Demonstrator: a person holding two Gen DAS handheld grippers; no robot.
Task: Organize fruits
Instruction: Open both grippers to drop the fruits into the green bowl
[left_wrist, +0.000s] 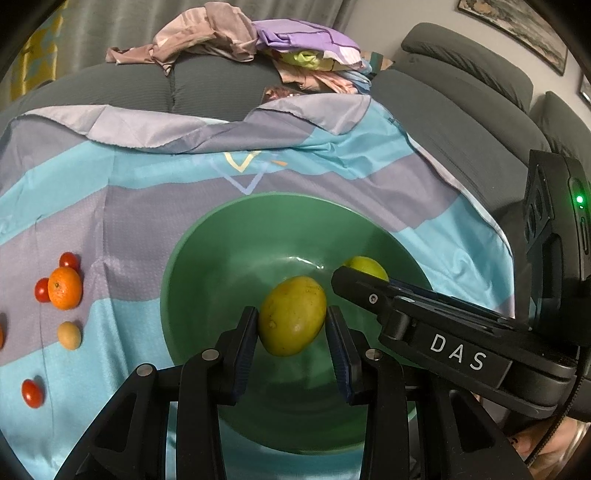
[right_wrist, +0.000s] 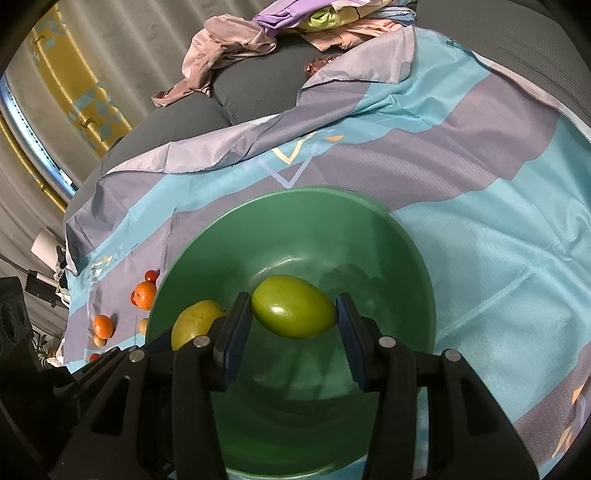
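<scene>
A green bowl (left_wrist: 207, 266) sits on a blue and purple cloth (left_wrist: 147, 192); it also shows in the right wrist view (right_wrist: 369, 236). My left gripper (left_wrist: 291, 321) is shut on a yellow mango (left_wrist: 291, 315) and holds it over the bowl. My right gripper (right_wrist: 293, 314) is shut on a green mango (right_wrist: 293, 306) and holds it over the bowl too. In the left wrist view the right gripper's body (left_wrist: 443, 332) reaches in from the right, with the green mango (left_wrist: 365, 267) partly hidden behind it. The yellow mango (right_wrist: 195, 321) shows left of my right fingers.
Left of the bowl on the cloth lie an orange (left_wrist: 64, 288), cherry tomatoes (left_wrist: 32, 393), and a small tan fruit (left_wrist: 69, 335). A second orange (right_wrist: 102, 326) lies further left. Crumpled clothes (left_wrist: 221, 33) are piled on the grey sofa (left_wrist: 461, 92) behind.
</scene>
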